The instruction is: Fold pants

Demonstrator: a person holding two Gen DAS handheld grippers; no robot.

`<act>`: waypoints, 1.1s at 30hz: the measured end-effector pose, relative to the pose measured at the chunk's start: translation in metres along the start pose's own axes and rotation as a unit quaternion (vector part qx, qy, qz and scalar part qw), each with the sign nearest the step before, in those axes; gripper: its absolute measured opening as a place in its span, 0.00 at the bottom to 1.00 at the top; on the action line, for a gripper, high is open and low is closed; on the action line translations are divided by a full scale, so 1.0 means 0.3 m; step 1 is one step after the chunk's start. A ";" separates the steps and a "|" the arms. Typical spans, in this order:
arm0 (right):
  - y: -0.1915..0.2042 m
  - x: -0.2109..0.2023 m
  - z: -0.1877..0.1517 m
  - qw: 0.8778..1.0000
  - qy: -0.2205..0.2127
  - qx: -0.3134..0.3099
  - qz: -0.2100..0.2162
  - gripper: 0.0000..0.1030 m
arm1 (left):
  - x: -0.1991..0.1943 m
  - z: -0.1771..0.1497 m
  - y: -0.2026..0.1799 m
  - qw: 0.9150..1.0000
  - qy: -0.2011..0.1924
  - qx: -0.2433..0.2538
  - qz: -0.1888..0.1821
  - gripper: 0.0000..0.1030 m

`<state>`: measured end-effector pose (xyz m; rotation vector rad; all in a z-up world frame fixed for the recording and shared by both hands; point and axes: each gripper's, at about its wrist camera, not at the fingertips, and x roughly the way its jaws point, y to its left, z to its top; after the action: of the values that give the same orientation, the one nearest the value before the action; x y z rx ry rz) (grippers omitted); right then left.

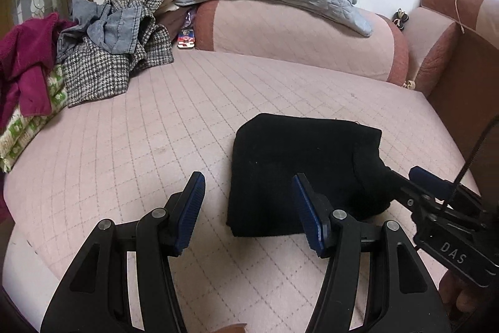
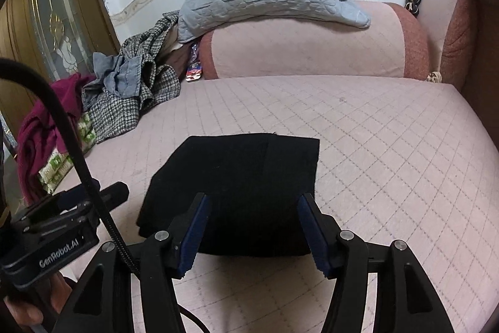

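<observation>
Pants [image 2: 237, 192], seemingly folded, lie just beyond both spread, empty claws [image 1: 248, 208] [image 2: 252, 231].

Can't see my hands [image 2: 25, 301] properly, cut off by frame edge; small packet [image 1: 186, 38] by the bolster too tiny to read.

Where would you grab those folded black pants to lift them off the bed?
Probably by the near edge of the pants, coming in low from the front. They lie flat in a neat stack on the bed, and that thick edge faces the open right gripper, so pinching all layers there should keep the fold together.
</observation>
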<state>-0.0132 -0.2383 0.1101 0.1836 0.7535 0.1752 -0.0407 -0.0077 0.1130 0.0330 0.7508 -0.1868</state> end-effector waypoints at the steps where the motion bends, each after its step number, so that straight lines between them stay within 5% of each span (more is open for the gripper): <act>1: 0.006 -0.005 -0.001 1.000 -0.001 -0.002 0.000 0.56 | -0.011 -0.002 -0.001 1.000 -0.003 0.002 0.002 0.57; 33: 0.096 -0.108 -0.035 1.000 -0.010 -0.011 0.005 0.57 | -0.173 -0.061 -0.012 0.999 -0.035 0.006 0.006 0.57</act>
<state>-0.0464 -0.2165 0.1306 0.1677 0.7302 0.1913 -0.0909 -0.0013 0.1352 0.0422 0.6790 -0.1796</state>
